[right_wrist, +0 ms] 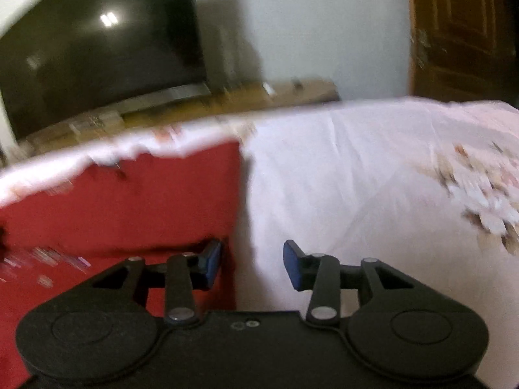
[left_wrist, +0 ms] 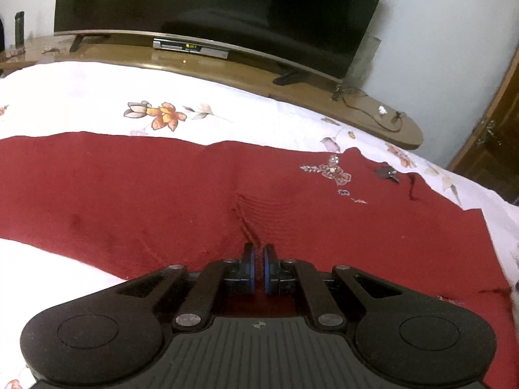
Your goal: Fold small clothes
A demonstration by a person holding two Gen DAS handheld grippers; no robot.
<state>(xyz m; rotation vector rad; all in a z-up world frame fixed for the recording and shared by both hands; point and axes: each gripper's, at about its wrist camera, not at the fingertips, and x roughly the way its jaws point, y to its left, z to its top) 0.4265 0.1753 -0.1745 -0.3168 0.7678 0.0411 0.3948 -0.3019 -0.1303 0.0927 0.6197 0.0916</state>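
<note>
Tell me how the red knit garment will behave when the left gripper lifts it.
The red knit garment is probably floppy: it puckers where the left gripper pinches it. It likely drapes rather than holds shape, and its beaded flower might snag.

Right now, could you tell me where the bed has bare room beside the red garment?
Bare sheet lies right of the red garment, and a strip runs between it and the wooden ledge. The ledge is crowded: TV, set-top box, cable.
</note>
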